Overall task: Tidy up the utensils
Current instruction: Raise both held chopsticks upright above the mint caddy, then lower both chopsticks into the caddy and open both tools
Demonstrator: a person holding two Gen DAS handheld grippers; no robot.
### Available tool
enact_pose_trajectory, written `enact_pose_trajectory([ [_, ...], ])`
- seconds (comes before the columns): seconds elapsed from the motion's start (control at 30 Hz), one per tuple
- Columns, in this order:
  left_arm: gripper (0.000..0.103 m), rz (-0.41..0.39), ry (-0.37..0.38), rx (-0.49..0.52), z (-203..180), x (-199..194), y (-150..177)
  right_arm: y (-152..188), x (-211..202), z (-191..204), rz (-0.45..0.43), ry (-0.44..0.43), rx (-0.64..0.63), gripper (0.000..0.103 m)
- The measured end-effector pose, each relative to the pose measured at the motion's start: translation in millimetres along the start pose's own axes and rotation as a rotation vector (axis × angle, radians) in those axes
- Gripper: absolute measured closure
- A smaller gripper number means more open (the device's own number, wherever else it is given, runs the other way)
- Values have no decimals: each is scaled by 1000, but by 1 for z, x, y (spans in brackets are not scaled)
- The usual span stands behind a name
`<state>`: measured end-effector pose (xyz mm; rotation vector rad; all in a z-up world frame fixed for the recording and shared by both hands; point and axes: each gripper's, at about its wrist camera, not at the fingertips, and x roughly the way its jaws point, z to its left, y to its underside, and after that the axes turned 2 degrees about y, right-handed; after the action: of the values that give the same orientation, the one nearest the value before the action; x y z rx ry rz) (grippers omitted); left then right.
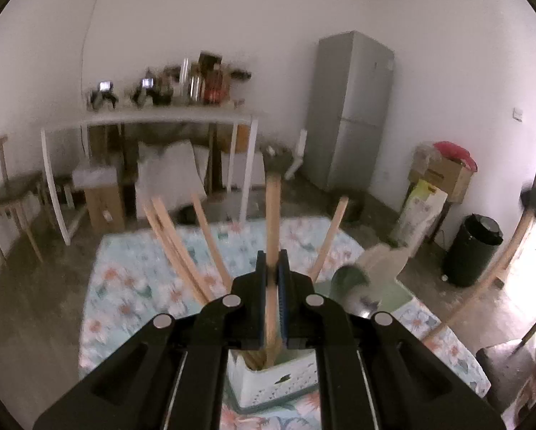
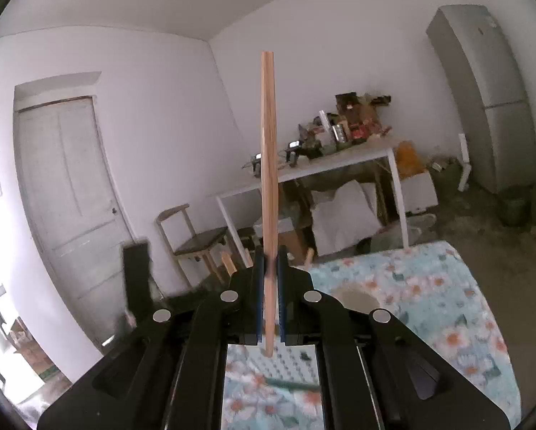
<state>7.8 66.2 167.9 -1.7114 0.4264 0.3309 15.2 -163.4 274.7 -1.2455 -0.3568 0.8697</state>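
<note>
Left gripper (image 1: pixel 272 268): clenched on a wooden-handled utensil (image 1: pixel 273 215) standing upright in a white perforated holder (image 1: pixel 268 376) | Holder: on a floral tablecloth (image 1: pixel 131 286), with other wooden sticks (image 1: pixel 181 251) fanning out of it | Right gripper (image 2: pixel 269 268): grasping a single wooden chopstick (image 2: pixel 269 143), held upright above the same cloth.

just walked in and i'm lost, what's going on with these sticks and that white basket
Someone is sorting utensils with two handheld grippers. The left gripper is shut on a wooden-handled utensil whose lower end reaches into the white holder, where several chopsticks already lean. The right gripper is shut on a single chopstick, held upright above the floral tablecloth.
</note>
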Motion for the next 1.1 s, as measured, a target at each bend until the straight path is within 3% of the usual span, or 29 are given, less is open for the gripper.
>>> enact_pose_trajectory([
  [0.07,93,32,14,-20,7,10,7,-6,12,2,-9,-5,-5,98],
  [0.13,72,-5,9,-45,12,3,11,-11,30,4,-11,-1,-14,98],
  [0.17,62,-68,12,-67,16,-12,10,-12,35,5,-7,-2,-17,98],
  [0.2,43,-139,7,-80,18,-32,8,-13,45,7,2,-3,-28,98],
  [0.23,38,-212,-11,-83,19,-54,6,-12,53,9,4,2,-40,98],
  [0.33,38,-326,-49,-75,20,-101,-2,-6,76,15,26,7,-81,98],
  [0.43,35,-388,-58,-101,24,-135,0,10,101,18,68,44,-130,98],
  [0.6,33,-381,-87,-125,30,-150,17,54,141,15,271,38,-140,98],
  [0.7,32,-342,-110,-134,34,-142,27,69,149,15,346,40,-165,97],
  [0.77,31,-306,-89,-154,40,-132,32,74,148,17,371,29,-178,89],
  [0.83,26,-293,-62,-136,40,-124,40,73,137,21,363,24,-190,59],
  [0.93,17,-274,-15,-24,31,-107,58,60,101,19,302,1,-161,50],
  [1.0,11,-193,87,8,31,-85,69,51,73,12,256,-22,-142,39],
  [1.1,6,-98,144,-10,34,-53,82,47,29,-11,172,96,-169,23],
])
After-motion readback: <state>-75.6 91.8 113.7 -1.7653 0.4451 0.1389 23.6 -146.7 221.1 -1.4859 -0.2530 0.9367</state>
